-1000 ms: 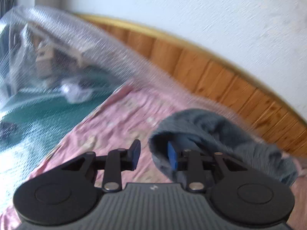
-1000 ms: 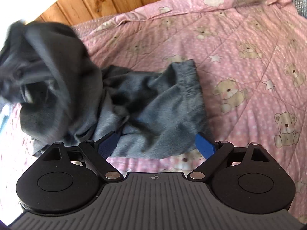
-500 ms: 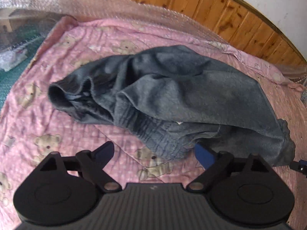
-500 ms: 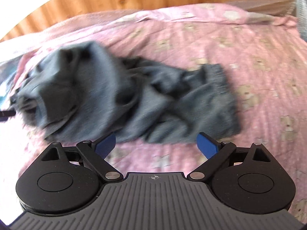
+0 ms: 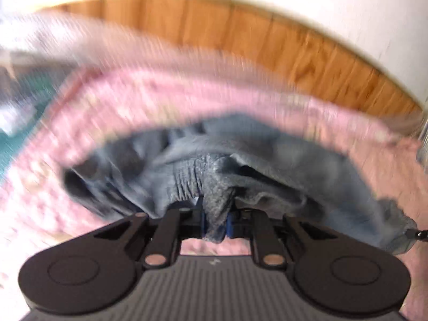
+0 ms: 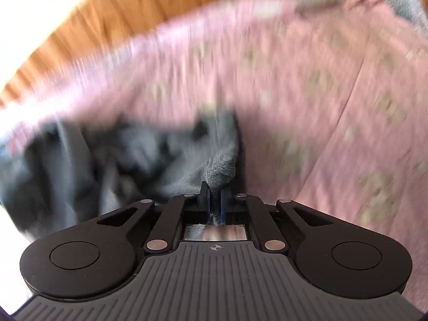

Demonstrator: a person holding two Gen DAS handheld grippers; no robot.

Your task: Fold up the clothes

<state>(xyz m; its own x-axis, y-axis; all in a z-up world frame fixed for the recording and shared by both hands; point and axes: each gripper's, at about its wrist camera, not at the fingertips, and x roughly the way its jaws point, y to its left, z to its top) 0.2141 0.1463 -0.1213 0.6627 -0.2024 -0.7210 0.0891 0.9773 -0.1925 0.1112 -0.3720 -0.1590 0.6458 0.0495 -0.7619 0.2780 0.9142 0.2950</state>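
Left gripper closing on bunched grey trousers, right gripper clamped on thin hem; hem may slip under tension.

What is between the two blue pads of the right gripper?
A pinched fold of the grey garment fills the right gripper, seen in the right wrist view.

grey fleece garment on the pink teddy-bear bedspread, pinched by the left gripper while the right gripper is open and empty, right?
Not quite: the right gripper is not open and empty. The right wrist view shows its jaws shut on a fold of the grey fleece garment. The left gripper does pinch it, over the pink teddy-bear bedspread.
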